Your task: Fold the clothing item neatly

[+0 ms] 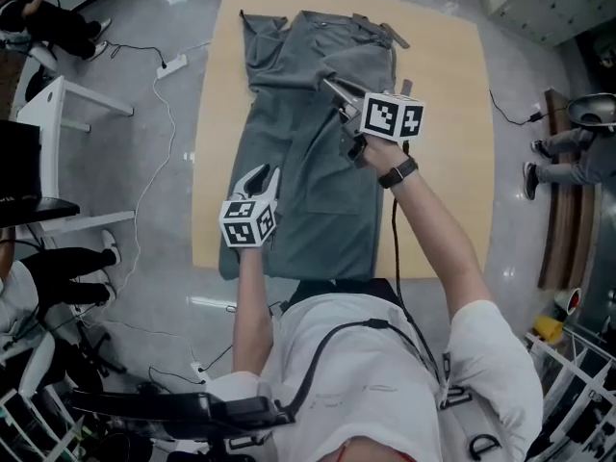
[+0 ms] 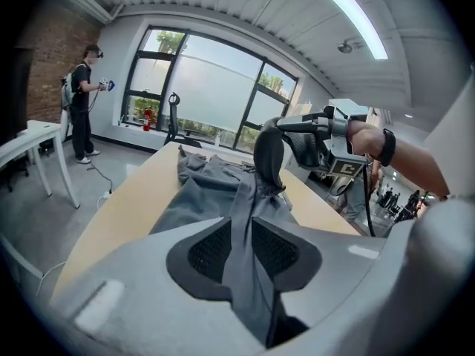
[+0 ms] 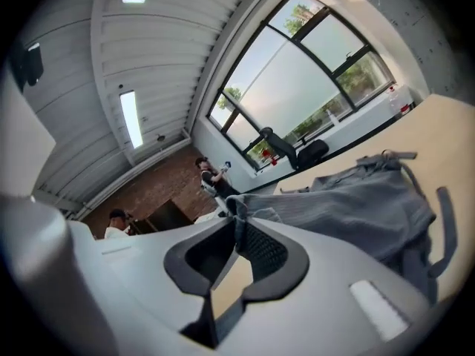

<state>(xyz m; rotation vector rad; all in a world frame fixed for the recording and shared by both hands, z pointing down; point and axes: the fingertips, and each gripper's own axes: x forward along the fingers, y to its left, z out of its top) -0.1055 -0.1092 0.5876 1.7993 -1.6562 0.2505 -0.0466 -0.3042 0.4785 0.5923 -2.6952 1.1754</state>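
Progress is judged early to middle: one fold is in hand and none is seen laid flat and finished.

Head view: the grey garment [image 1: 313, 176], apparently trousers, is stretched lengthwise along the wooden counter [image 1: 448, 162], waist end far, hem end at the near edge. The left claw [image 1: 263, 174] is placed over the near left edge of the cloth, the right claw [image 1: 332, 87] over the upper middle, where a ridge of fabric is raised. The far left corner is seen rumpled.

Left gripper view: the pads are closed on a strip of grey cloth that runs up between them; the strip is lifted clear of the counter and leads towards the other claw.

Right gripper view: the pads are nearly together and are clamped on a thin bunched edge of the same cloth, with the rest draped over the counter beyond.

Outstanding, as judged: the lifted portion is to be laid over and aligned, creases smoothed, and crosswise folds made
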